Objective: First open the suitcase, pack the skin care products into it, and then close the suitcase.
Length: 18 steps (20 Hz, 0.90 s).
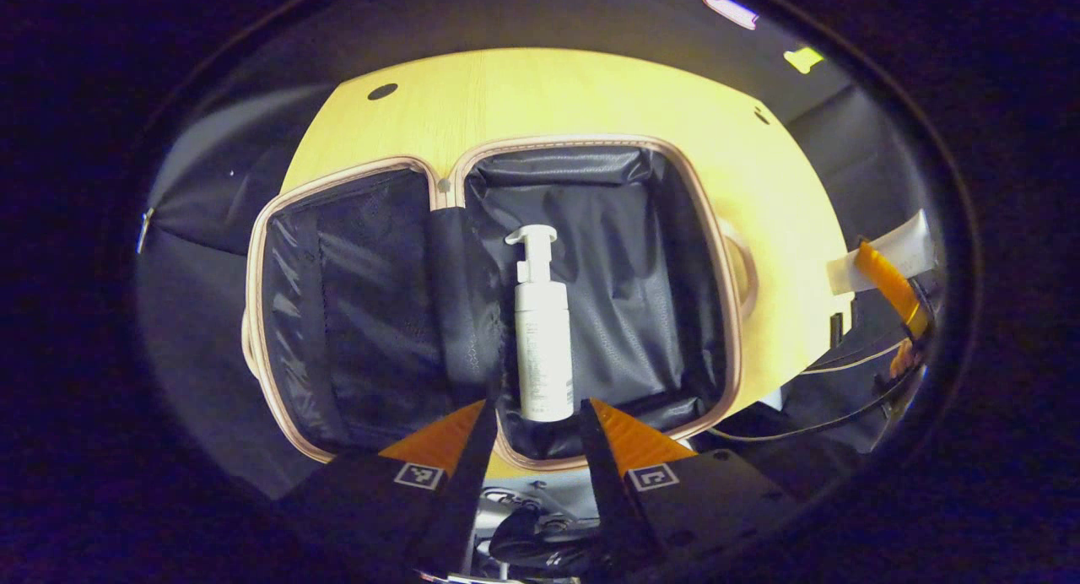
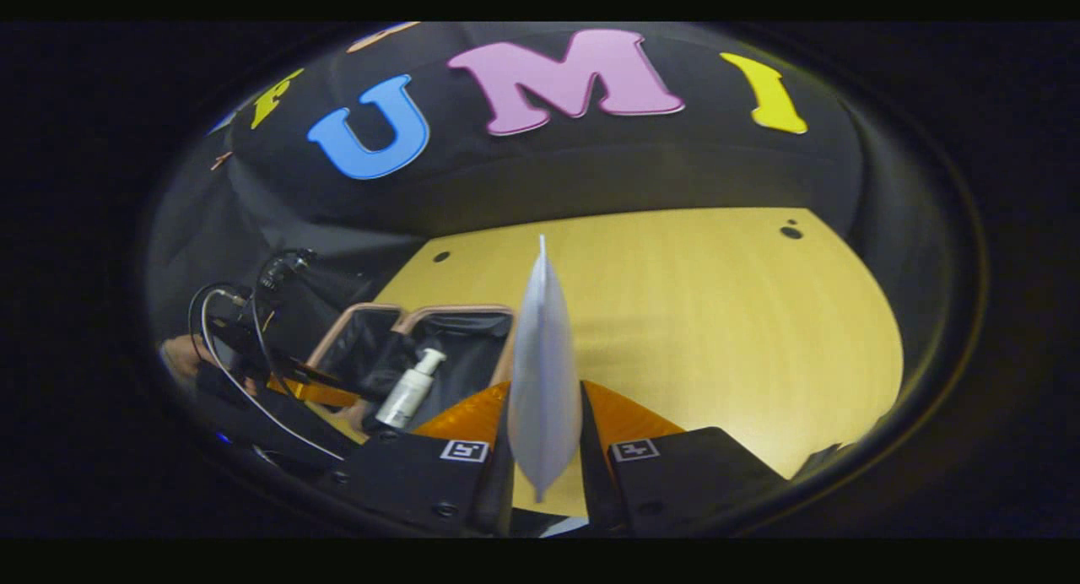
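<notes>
We hold a soft white squeeze tube [image 2: 542, 373] clamped in the right gripper [image 2: 542, 436], left gripper [image 1: 531, 424] spread wide over the open pink-trimmed black-lined suitcase [image 1: 591, 142]; the tube may slip beside the white pump bottle [image 1: 542, 331] inside.

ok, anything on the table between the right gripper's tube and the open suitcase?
Nothing. In the right gripper view the tube, clamped in the right gripper, overlaps the suitcase rim; no bare table separates them. The pump bottle lies inside.

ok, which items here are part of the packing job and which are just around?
Job:
suitcase, open
pump bottle, lying inside it
white tube, clamped in right tool
left tool, open above the bottle

Just around:
wooden table
cables
</notes>
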Tool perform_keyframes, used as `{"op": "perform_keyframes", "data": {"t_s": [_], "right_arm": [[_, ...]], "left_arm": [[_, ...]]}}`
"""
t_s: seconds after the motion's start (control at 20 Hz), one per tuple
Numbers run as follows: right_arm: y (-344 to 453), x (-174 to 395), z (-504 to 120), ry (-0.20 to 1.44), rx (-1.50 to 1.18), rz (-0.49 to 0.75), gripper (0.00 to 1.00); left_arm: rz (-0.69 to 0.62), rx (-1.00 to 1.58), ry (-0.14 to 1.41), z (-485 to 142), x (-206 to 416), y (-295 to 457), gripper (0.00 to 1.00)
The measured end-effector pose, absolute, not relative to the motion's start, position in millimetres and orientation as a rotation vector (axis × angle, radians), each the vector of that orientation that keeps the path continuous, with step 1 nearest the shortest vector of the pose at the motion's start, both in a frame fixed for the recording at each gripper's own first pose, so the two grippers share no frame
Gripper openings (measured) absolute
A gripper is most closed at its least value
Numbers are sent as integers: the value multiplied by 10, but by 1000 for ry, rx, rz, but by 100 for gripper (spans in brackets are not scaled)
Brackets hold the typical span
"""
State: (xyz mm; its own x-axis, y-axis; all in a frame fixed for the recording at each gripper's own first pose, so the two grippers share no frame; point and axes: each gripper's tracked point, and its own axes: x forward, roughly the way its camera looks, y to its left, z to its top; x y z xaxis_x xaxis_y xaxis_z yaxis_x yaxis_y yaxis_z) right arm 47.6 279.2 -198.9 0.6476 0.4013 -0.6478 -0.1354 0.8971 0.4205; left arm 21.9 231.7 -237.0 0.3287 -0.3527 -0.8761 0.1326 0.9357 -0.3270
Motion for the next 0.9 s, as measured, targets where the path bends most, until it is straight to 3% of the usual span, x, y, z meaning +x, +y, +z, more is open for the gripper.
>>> {"op": "perform_keyframes", "data": {"t_s": [0.05, 0.35, 0.6, 0.65, 0.7, 0.75, 0.8, 0.9], "right_arm": [[3064, 476, -2009, 851, 394, 360, 38], [4248, 273, -2663, 1177, 362, 526, 37], [4416, 85, -3418, 1521, 296, 400, 38], [4385, 59, -3523, 1567, 267, 348, 38], [4434, 57, -3582, 1601, 293, 314, 30], [4437, 70, -3610, 1628, 314, 281, 38], [4406, 44, -3662, 1661, 325, 250, 30], [4370, 17, -3741, 1689, 327, 228, 31]], "left_arm": [[-329, -290, 1171, -2326, 151, 2357, 76], [-126, -534, 1071, -2489, -111, 3378, 86], [45, -738, 1016, -2696, -345, 4026, 86], [69, -737, 1010, -2740, -419, 4141, 86], [85, -744, 1007, -2770, -460, 4202, 86], [98, -765, 1007, -2810, -489, 4257, 86], [109, -792, 1008, -2842, -509, 4297, 86], [131, -832, 1008, -2901, -516, 4418, 86]]}}
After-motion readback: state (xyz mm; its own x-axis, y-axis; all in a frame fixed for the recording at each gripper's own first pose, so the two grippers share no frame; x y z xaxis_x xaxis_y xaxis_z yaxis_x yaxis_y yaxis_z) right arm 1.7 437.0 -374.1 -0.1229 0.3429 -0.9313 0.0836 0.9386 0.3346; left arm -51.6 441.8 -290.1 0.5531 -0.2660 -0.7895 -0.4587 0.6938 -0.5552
